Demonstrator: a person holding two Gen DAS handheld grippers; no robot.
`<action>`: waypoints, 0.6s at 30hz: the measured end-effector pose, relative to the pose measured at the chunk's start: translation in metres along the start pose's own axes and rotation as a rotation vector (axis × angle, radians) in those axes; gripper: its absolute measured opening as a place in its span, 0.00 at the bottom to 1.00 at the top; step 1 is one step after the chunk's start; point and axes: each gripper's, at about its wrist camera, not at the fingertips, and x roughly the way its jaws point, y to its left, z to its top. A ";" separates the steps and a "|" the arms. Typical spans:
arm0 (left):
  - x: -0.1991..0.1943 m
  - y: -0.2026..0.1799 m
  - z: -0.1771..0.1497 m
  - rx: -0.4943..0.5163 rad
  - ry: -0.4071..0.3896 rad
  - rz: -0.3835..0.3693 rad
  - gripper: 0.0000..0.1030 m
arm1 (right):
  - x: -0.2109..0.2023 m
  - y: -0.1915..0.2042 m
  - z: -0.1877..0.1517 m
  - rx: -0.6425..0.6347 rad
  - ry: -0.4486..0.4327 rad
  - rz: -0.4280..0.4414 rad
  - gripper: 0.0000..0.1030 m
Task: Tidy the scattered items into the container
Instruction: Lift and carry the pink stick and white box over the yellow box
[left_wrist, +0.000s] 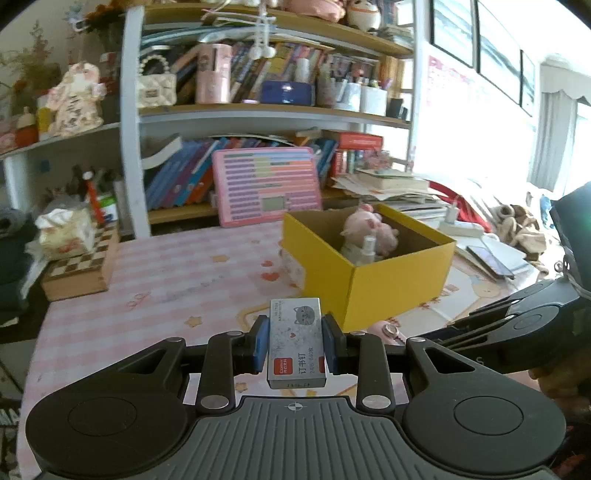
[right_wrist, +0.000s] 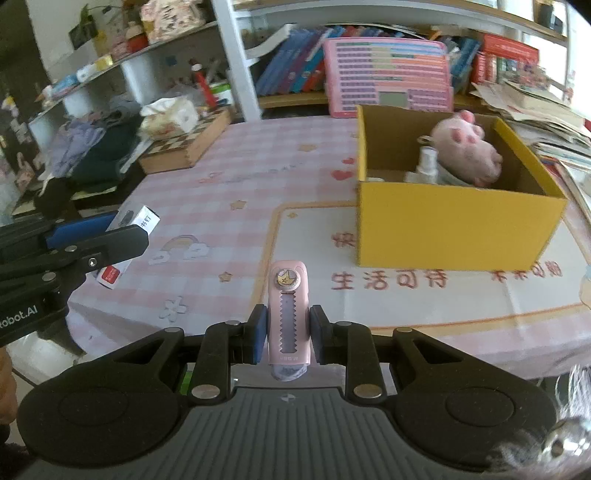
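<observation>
My left gripper (left_wrist: 295, 341) is shut on a grey staple box (left_wrist: 296, 341) with a cat picture, held above the pink checked tablecloth. My right gripper (right_wrist: 287, 332) is shut on a pink slide eraser (right_wrist: 288, 317) with a star button. The yellow cardboard box (left_wrist: 384, 284) stands ahead and to the right in the left wrist view, and ahead right in the right wrist view (right_wrist: 454, 225). It holds a pink plush toy (right_wrist: 469, 151) and a small spray bottle (right_wrist: 428, 162). The left gripper with the staple box (right_wrist: 129, 240) shows at the left in the right wrist view.
A wooden chess box (left_wrist: 79, 269) with a tissue pack on it sits at the table's left edge. A pink learning tablet (left_wrist: 267, 184) leans against the bookshelf behind the table. Stacked papers and a phone (left_wrist: 489, 260) lie right of the yellow box.
</observation>
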 end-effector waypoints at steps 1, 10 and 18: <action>0.002 -0.002 0.000 0.004 0.000 -0.010 0.29 | -0.002 -0.003 -0.001 0.008 -0.001 -0.009 0.22; 0.020 -0.022 0.009 0.041 0.000 -0.093 0.29 | -0.014 -0.030 -0.006 0.069 -0.009 -0.075 0.22; 0.042 -0.047 0.019 0.071 0.004 -0.158 0.29 | -0.023 -0.059 -0.006 0.112 -0.012 -0.125 0.22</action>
